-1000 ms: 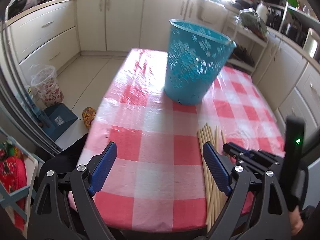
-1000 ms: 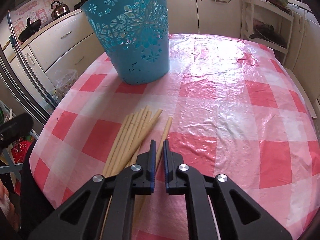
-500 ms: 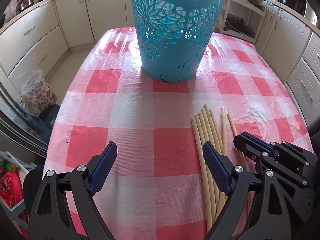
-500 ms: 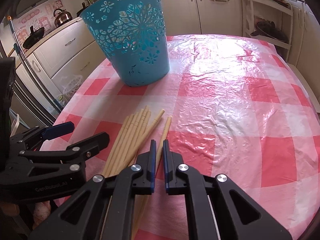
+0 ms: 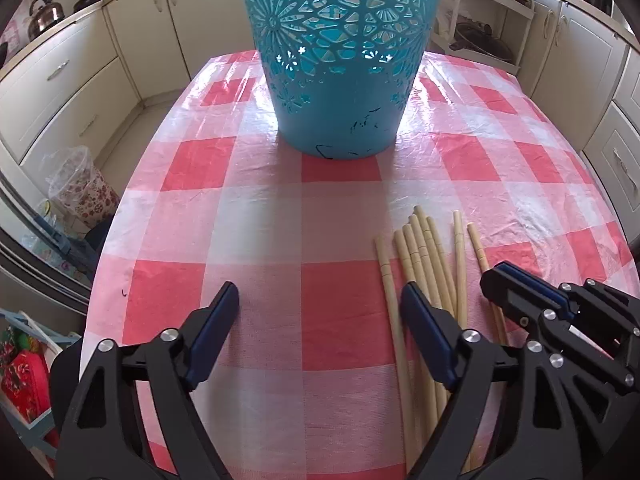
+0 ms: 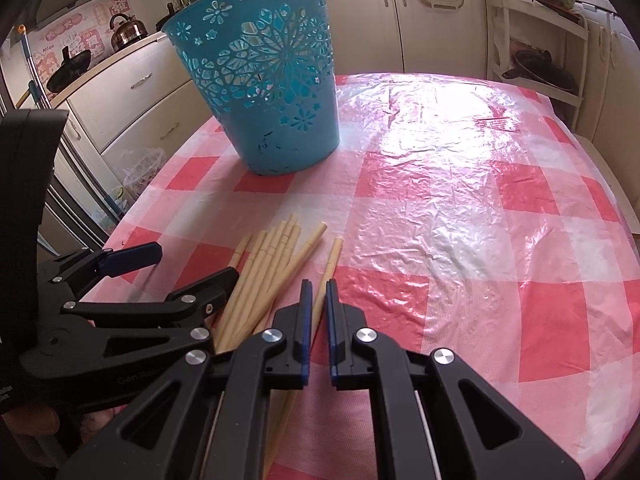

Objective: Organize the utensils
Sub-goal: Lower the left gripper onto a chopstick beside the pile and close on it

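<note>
A bundle of pale wooden chopsticks (image 5: 424, 264) is lying flat on the red-and-white checked plastic tablecloth (image 5: 256, 208), most sticks packed side by side and two lying slightly apart on the side nearer the right tongs. The bundle is sitting between the two tools: just off the inner finger of the left tongs (image 5: 320, 310) and just ahead of and beneath the tips of the right tongs (image 6: 316, 292).

The left tongs are standing wide apart with only bare cloth between their blue pads (image 5: 224, 312); their jaws have just been closing a little, and nothing is gripped. The inner finger is hovering over the outermost stick of the bundle; whether it is touching it cannot be told. The right tongs are closed, pads nearly meeting with only a thin slit between them, and they are holding nothing; one loose stick is running under their tips.

Well beyond both tongs, a turquoise plastic basket with cut-out flower patterns (image 6: 264, 92) is standing upright on the cloth, well apart from the chopsticks.

Around the table, cream kitchen cabinets (image 5: 72, 80) are lining the walls, and a metal kettle (image 6: 125, 32) is sitting on the counter.
</note>
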Demonstrator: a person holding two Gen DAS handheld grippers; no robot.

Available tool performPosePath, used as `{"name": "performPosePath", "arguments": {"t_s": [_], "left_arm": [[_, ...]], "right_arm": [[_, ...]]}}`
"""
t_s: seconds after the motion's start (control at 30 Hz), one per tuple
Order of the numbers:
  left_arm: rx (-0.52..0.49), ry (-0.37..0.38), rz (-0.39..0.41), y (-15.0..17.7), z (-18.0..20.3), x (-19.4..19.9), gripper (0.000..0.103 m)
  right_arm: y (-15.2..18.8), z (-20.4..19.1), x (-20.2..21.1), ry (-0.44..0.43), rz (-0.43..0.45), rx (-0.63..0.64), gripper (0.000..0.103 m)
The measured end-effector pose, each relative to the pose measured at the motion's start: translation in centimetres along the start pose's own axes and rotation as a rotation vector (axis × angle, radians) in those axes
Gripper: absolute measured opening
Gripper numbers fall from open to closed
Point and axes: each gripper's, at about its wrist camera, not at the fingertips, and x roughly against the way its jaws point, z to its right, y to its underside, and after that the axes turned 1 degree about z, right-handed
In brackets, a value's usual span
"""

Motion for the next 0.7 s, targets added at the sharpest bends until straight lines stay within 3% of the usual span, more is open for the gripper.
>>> {"name": "performPosePath", "arguments": {"t_s": [0.13,0.3,0.37,0.43,0.47,0.7], "left_arm": [[-0.031,0.018,0.003,-0.2,0.0,0.3,0.058],[-0.04,0.022,-0.005,-0.7,-0.2,0.2,0.056],[-0.044,0.036,0.0,-0.9,0.0,0.0,0.046],[-0.056,0.05,-0.003,-1.2,0.2,0.1,0.026],[-0.057,0.06,-0.009,-1.3,0.1,0.1,0.024],[-0.073,0.078,-0.014,-1.6,-0.1,-0.1,0.025]], "right_arm": [[-0.3,0.4,0.1,0.018,-0.019,0.037,0.007],[-0.7,1.2,0.0,0.015,-0.029,0.021,0.007],[-0.6,1.0,0.1,0.027,-0.027,0.042,0.007],[-0.7,1.2,0.2,0.013,-0.037,0.034,0.007],[-0.7,1.4,0.2,0.012,-0.04,0.022,0.007],[-1.0,1.1,-0.2,0.033,-0.029,0.055,0.007]]}}
